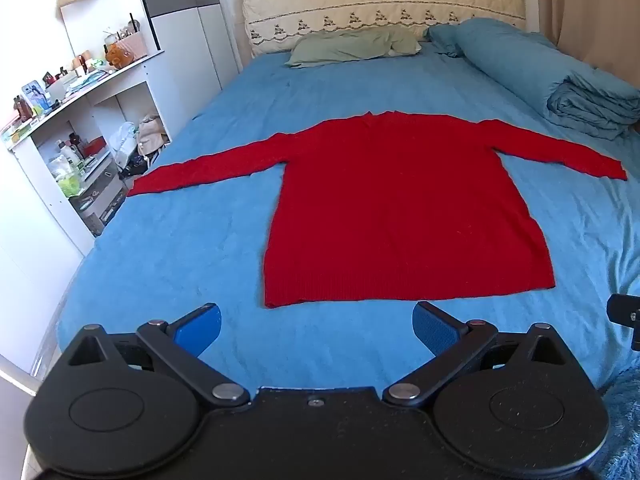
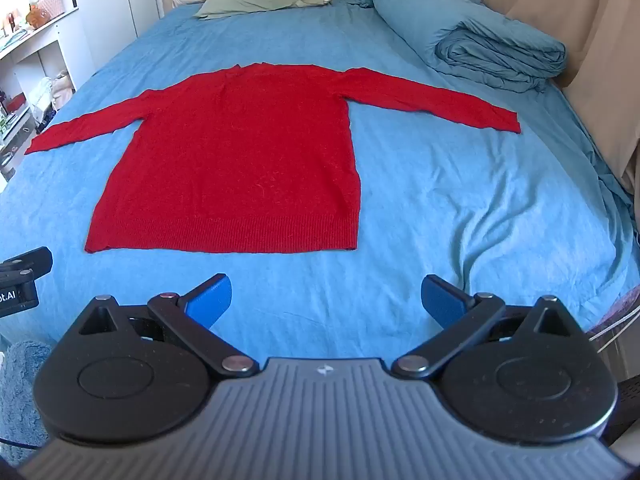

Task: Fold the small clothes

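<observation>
Sweater: a red long-sleeved sweater (image 1: 400, 208) lies flat and unfolded on the blue bed sheet (image 1: 180, 248), both sleeves stretched out to the sides, ribbed hem toward the foot of the bed, neckline toward the headboard
Sweater, right view: the same garment (image 2: 240, 160) sits left of centre, its hem just beyond the fingers, not touching them
Left gripper: the left gripper (image 1: 316, 330) hovers over bare sheet near the hem's left corner, its blue-padded fingers (image 1: 200, 328) spread wide apart and holding nothing
Right gripper: the right gripper (image 2: 326, 300) is held over the sheet just short of the hem's right end, fingers (image 2: 442, 300) likewise spread wide, nothing between them
Pair: each tool's black edge shows at the margin of the other's view, so the two are side by side at the foot of the bed
Bedding: a rolled blue duvet (image 2: 480, 40) lies along the right side of the mattress, well apart from the body of the sweater but near the right sleeve's cuff
Pillow: a pale green pillow (image 1: 352, 46) rests at the head, against a cream quilted headboard (image 1: 380, 0)
Left of the bed: white shelves (image 1: 80, 120) crowded with bottles and small items stand close to the left sleeve's end
Right of the bed: a beige curtain (image 2: 560, 20) hangs beside the mattress
</observation>
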The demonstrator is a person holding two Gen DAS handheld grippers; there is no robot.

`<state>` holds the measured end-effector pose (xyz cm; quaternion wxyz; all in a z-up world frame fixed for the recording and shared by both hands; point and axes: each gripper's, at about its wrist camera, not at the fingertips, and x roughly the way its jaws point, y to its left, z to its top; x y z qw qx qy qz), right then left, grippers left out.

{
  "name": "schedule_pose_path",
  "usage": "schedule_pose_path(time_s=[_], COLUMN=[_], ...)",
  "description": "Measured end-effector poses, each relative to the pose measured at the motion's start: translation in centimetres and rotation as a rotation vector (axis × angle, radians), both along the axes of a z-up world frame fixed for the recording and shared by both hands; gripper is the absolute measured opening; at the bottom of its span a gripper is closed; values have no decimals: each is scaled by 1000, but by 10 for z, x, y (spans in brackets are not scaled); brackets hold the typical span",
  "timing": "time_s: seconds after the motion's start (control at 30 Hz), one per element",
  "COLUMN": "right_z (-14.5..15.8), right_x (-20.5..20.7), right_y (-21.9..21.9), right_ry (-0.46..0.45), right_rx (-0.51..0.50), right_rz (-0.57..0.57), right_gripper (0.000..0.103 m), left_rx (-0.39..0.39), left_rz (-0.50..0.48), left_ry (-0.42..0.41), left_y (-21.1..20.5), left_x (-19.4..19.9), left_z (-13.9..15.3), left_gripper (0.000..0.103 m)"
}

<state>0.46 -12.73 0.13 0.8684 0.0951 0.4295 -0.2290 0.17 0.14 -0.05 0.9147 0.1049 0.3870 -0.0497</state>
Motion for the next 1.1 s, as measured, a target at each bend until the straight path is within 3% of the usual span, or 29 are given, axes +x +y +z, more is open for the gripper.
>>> schedule_pose_path(time_s=[1.1], right_z=[2], right_x=[2], right_y=[-2], right_ry=[-11], right_rx=[8], right_rz=[0], right_gripper=[103], left_rx=[-14], left_rz=[-25], left_ry=[-26], left_y=[0], left_x=[-6], left_z=[7], left_gripper=[103])
